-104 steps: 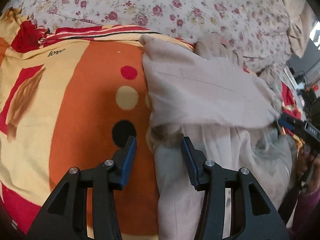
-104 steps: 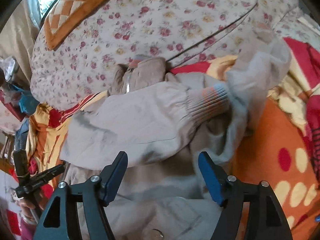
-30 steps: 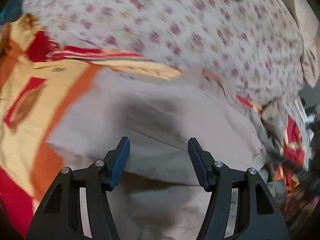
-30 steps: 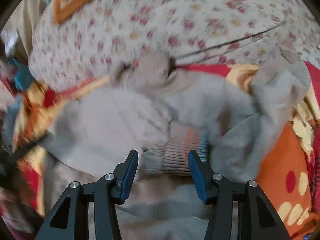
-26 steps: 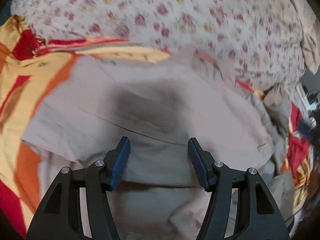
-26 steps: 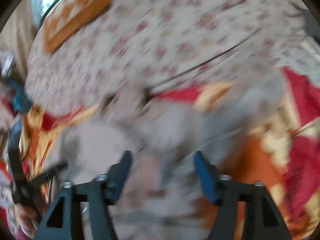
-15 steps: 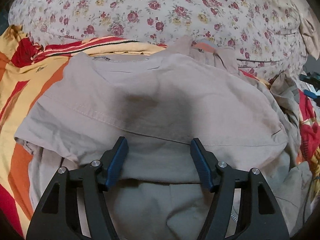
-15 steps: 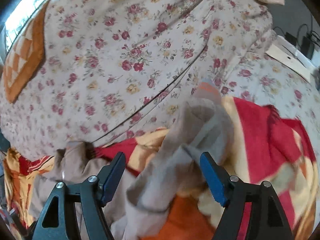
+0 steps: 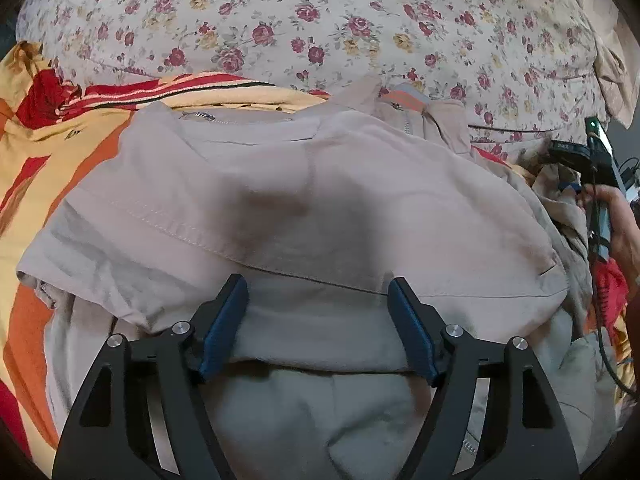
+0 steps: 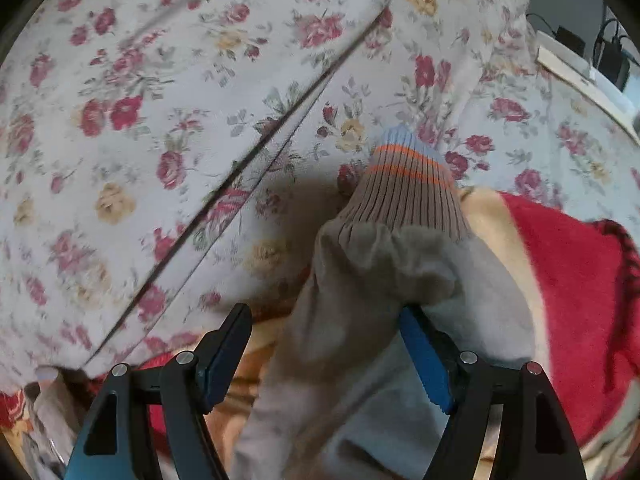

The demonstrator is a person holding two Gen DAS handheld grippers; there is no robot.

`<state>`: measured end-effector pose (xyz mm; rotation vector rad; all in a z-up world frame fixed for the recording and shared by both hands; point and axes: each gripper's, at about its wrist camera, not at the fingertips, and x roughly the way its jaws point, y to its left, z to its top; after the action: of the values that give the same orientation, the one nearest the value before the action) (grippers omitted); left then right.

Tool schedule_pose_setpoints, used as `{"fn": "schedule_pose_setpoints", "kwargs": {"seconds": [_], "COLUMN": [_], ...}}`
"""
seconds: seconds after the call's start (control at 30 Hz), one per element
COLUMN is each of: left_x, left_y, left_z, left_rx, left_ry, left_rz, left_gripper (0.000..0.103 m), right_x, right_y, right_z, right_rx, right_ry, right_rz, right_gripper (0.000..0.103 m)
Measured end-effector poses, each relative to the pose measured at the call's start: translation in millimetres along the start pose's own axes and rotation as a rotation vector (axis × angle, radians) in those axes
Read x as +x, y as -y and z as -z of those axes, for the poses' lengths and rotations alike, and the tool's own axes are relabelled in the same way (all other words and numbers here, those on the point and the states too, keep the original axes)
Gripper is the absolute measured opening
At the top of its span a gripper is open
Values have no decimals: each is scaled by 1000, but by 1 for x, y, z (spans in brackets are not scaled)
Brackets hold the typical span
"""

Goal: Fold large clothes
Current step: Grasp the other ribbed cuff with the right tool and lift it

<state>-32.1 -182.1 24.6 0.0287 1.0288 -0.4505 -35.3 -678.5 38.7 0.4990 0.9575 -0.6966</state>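
My left gripper (image 9: 316,308) tilts down over the beige jacket (image 9: 304,200) spread on the orange blanket (image 9: 36,152), jaws opening, gripping nothing. My right gripper (image 10: 324,340) stands wide around the sleeve (image 10: 380,272) near its ribbed cuff (image 10: 408,192), floral bedding (image 10: 180,92) beyond

Jacket (image 9: 320,200) on blanket (image 9: 80,148), seemingly

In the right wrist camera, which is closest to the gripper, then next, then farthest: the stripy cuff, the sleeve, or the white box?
1. Sleeve, lying between the right gripper fingers.
2. Stripy cuff, just beyond, up the middle.
3. White box, far off at the upper right edge.
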Motion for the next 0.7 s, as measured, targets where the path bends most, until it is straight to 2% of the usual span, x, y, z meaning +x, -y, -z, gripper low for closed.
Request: {"fn": "schedule_pose_setpoints", "kwargs": {"seconds": [0.1, 0.17, 0.27, 0.47, 0.63, 0.7], "left_x": [1, 1, 2, -4, -24, -39], "left_y": [1, 0, -1, -5, -22, -26], "left_z": [0, 0, 0, 0, -8, -10], "left_rx": [13, 11, 12, -4, -118, -128], "left_ry": [5, 6, 14, 16, 12, 49], "left_rz": [-3, 2, 9, 43, 137, 132], "left_gripper": [75, 75, 75, 75, 74, 74], "right_x": [3, 1, -9, -77, -156, -186], "right_y": [-5, -2, 22, 59, 54, 40], "right_z": [-3, -4, -5, 0, 8, 14], "right_rx": [-46, -77, -45, 4, -68, -140], "right_ry": [12, 21, 27, 103, 161, 203], "right_rz": [28, 54, -35, -385, -649, -671], "right_gripper": [68, 31, 5, 2, 1, 1]}}
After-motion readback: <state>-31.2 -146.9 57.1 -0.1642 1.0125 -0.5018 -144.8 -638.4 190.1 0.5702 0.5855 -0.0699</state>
